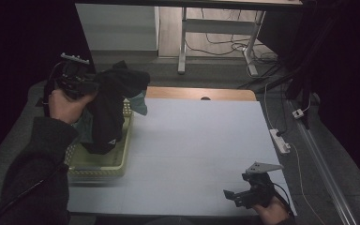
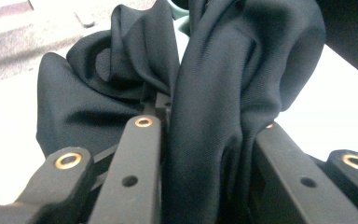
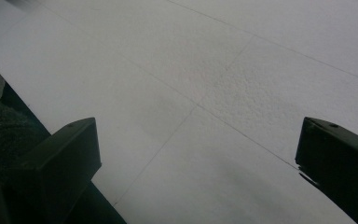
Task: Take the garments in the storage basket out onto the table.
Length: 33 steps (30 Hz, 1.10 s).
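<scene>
Your left gripper (image 1: 91,86) was clamped on the black garment (image 1: 108,112), which hung lengthwise down into the basket (image 1: 122,161); your right gripper (image 1: 234,196) sat open and empty, well apart.

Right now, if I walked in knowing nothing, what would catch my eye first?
The black cloth, pinched in the left tongs and hanging over a yellow basket at the table's left edge. A teal cloth peeks out behind it. At the near right corner, the right tongs rest open and empty above the bare white table.
</scene>
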Each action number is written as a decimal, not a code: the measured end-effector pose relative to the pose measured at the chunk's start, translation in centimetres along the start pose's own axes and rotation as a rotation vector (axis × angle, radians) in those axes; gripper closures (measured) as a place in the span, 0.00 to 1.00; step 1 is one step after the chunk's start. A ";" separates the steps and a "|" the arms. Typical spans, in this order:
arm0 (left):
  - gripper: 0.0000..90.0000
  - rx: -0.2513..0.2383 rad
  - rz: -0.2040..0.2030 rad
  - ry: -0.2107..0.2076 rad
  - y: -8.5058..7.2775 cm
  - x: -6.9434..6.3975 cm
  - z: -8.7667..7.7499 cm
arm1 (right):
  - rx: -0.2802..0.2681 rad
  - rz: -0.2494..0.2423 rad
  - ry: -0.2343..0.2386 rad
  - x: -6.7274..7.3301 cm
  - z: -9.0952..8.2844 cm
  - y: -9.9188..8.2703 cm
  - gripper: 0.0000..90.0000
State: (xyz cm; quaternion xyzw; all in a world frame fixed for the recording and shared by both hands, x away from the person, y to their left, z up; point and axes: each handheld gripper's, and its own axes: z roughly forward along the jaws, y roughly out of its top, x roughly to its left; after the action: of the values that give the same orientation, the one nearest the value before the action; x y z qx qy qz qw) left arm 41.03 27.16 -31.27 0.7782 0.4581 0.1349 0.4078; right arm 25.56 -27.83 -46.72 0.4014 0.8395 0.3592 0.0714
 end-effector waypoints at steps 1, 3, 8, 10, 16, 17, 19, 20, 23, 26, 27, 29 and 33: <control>0.84 -0.002 0.009 -0.004 0.2 -0.3 0.0 | 0.000 0.000 0.001 0.0 0.0 0.0 0.00; 0.84 -0.005 0.025 -0.006 0.8 -0.9 0.1 | 0.000 0.000 0.001 0.0 0.0 0.0 0.00; 0.83 -0.002 0.059 -0.001 2.0 -2.5 0.4 | 0.001 -0.001 0.000 0.0 0.0 0.0 0.00; 0.83 0.000 0.074 -0.001 2.4 -3.1 0.7 | 0.000 0.000 0.002 0.0 0.0 0.0 0.00; 0.83 -0.006 0.106 -0.023 3.6 -4.7 1.2 | -0.001 -0.003 0.003 0.0 0.0 0.0 0.00; 0.83 -0.010 0.106 -0.033 3.8 -4.9 1.3 | -0.001 -0.003 0.003 0.0 0.0 0.0 0.00; 0.83 -0.016 0.109 -0.052 4.2 -5.3 1.5 | -0.001 -0.002 0.002 0.0 0.0 0.0 0.00; 0.83 -0.018 0.111 -0.061 4.4 -5.6 1.6 | -0.001 -0.001 0.003 0.0 0.0 0.0 0.00; 0.83 -0.022 0.120 -0.077 5.0 -6.3 1.9 | -0.001 0.000 0.003 0.0 0.0 0.0 0.00; 0.83 -0.027 0.132 -0.092 5.5 -7.2 2.3 | -0.003 -0.002 0.003 0.0 0.0 0.0 0.00; 0.83 -0.029 0.134 -0.097 5.7 -7.5 2.4 | -0.003 -0.002 0.003 0.0 0.0 0.0 0.00; 0.83 -0.030 0.148 -0.108 6.1 -8.1 2.6 | -0.003 -0.003 0.004 0.0 0.0 0.0 0.00; 0.83 -0.033 0.169 -0.134 6.8 -9.5 3.1 | -0.003 -0.003 0.005 0.0 0.0 0.0 0.00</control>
State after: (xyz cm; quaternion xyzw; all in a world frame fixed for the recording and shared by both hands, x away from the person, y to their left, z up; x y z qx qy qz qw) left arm 41.77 16.11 -26.54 0.8147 0.3601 0.1240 0.4372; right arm 25.55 -27.86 -46.72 0.3993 0.8397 0.3613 0.0704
